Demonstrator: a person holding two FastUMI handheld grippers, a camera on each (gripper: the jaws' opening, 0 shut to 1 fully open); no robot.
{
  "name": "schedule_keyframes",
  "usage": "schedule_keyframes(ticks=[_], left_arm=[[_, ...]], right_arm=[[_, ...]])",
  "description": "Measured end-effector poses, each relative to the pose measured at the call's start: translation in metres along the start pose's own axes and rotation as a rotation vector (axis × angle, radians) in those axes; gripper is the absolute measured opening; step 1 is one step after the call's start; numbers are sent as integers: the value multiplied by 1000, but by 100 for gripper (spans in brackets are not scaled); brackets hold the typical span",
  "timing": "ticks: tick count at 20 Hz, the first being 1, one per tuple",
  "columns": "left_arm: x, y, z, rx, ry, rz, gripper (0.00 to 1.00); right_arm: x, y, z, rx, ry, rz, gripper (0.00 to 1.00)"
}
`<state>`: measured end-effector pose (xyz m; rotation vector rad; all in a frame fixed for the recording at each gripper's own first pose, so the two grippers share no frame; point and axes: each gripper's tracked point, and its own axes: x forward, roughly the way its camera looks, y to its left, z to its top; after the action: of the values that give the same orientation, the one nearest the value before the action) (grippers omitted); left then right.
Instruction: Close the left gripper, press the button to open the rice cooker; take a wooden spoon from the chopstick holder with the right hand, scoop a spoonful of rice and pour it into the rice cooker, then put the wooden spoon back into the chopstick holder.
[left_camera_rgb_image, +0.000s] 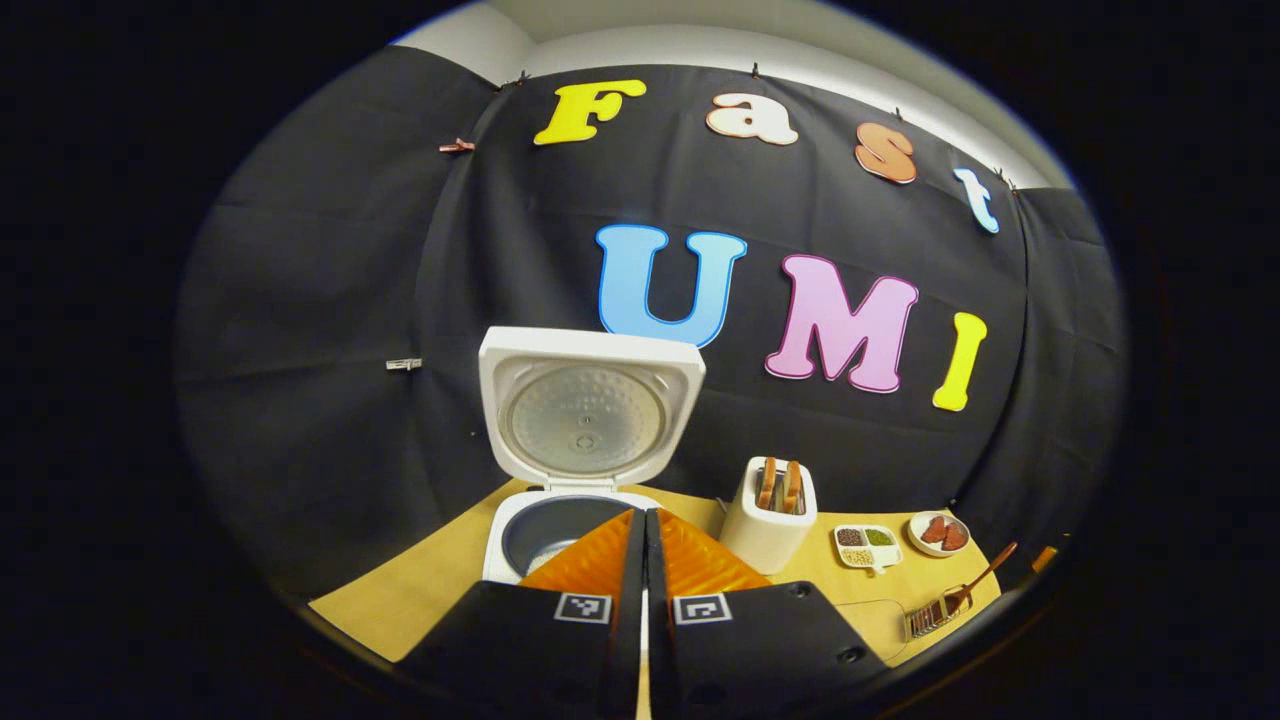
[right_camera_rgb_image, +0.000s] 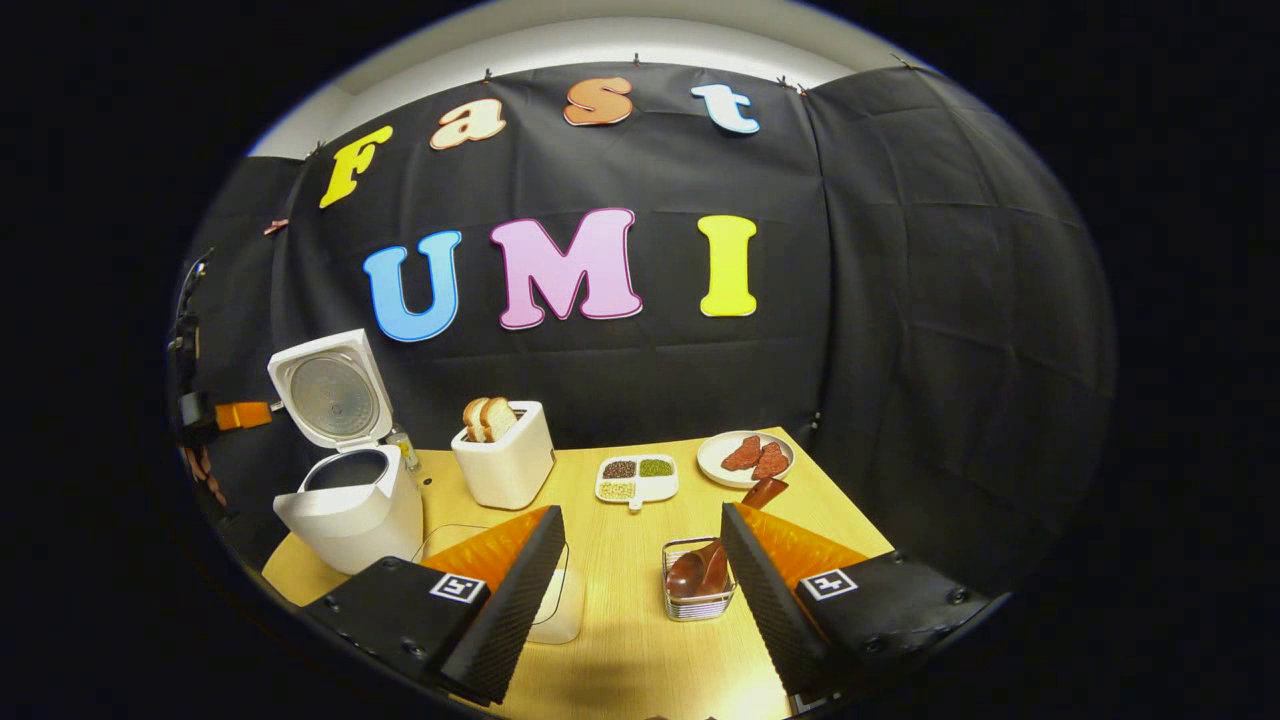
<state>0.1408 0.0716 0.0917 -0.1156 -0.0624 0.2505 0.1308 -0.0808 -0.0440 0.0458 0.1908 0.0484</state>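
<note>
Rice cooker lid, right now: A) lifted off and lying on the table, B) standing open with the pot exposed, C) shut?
B: the rice cooker lid stands upright on its hinge, its inner plate facing the camera, above the open pot; the right gripper view shows the same raised lid.

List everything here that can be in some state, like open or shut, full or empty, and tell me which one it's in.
Rice cooker: lid up, open.
Toaster: bread slices standing in its slots.
Chopstick holder: wooden spoon in it, untouched.
Divided dish: grains in its compartments.
Plate: holds reddish slices.
Left gripper: shut, holding nothing.
Right gripper: open, holding nothing.
</note>
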Motion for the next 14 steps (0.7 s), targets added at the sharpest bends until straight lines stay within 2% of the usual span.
schedule_keyframes(ticks=[4, 6, 8, 10, 11, 13, 14], left_arm=[[-35, -14, -22, 33, 38, 0, 10], [-49, -23, -31, 29, 49, -2, 13], [-59, -33, -38, 42, 52, -4, 26], [-68, -46, -43, 56, 53, -15, 33], [-72, -52, -45, 56, 56, -20, 56], [-76, -61, -51, 54, 69, -8, 93], [-77, -63, -55, 56, 77, 5, 98]], right_arm=[[12, -8, -13, 24, 48, 6, 98], [18, -12, -20, 29, 69, 12, 97], [26, -17, -23, 34, 82, 13, 97], [37, -23, -27, 45, 101, 14, 97], [42, -27, -28, 52, 110, 14, 97], [53, -35, -32, 67, 129, 7, 97], [58, -38, -33, 79, 139, 7, 97]])
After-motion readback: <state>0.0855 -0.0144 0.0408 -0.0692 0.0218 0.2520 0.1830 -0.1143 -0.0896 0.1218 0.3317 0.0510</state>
